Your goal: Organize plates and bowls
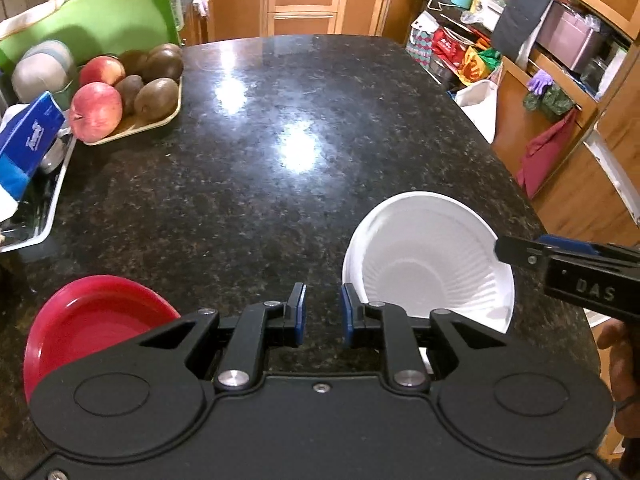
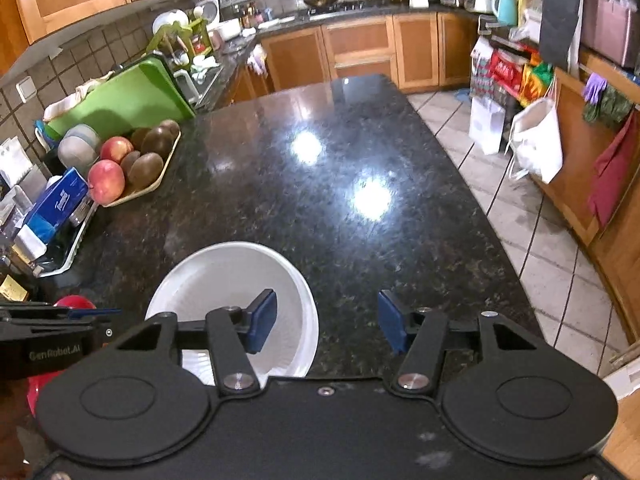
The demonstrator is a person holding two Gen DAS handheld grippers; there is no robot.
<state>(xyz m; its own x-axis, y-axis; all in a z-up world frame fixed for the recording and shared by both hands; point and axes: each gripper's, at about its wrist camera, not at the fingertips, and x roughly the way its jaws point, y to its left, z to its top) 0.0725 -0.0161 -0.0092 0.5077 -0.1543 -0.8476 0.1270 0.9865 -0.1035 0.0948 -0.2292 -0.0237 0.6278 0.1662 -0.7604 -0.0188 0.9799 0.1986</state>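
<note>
A white ribbed bowl (image 1: 428,256) sits on the dark granite counter (image 1: 280,120), near its front right. A red plate (image 1: 92,316) lies at the front left, partly hidden behind my left gripper's body. My left gripper (image 1: 323,312) is open and empty, held above the counter between plate and bowl. In the right wrist view the white bowl (image 2: 224,280) lies under my open, empty right gripper's (image 2: 327,320) left finger. The red plate (image 2: 74,303) shows at the far left behind the left gripper. The right gripper's tip also shows in the left wrist view (image 1: 516,250) over the bowl's right rim.
A tray of apples and kiwis (image 1: 128,88) stands at the counter's left side, with a green cutting board (image 1: 92,20) behind it. A blue tissue box (image 1: 28,136) rests over a metal tray (image 1: 40,216) at the left edge. The counter edge drops to tiled floor (image 2: 520,208) on the right.
</note>
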